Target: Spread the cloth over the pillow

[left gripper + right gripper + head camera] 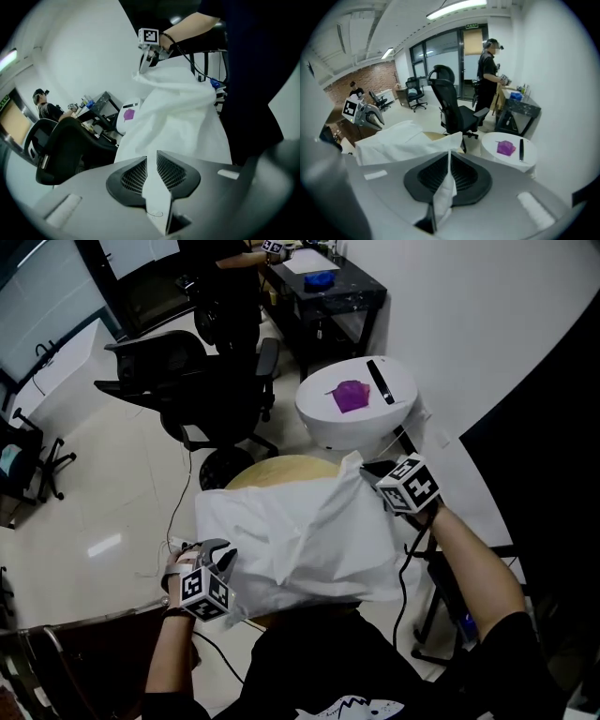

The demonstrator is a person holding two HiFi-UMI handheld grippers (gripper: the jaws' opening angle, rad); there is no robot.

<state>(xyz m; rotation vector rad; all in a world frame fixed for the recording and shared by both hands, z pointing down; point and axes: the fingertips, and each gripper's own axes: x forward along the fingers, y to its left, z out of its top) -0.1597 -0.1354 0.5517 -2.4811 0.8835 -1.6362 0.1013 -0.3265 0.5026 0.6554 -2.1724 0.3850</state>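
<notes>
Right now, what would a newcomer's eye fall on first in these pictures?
The white cloth fills the middle of the head view, pinched at its near left by the left gripper and at its far right by the right gripper. Beyond it, a purple thing lies on a round white table.

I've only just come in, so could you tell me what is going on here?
A person is working with a two-jaw gripper in each hand. The left gripper and the right gripper are each clamped on an edge of a white cloth, holding it stretched between them over a tan pillow, whose far edge shows beyond the cloth. The cloth is wrinkled and not yet laid flat, so the spreading is not finished.
</notes>
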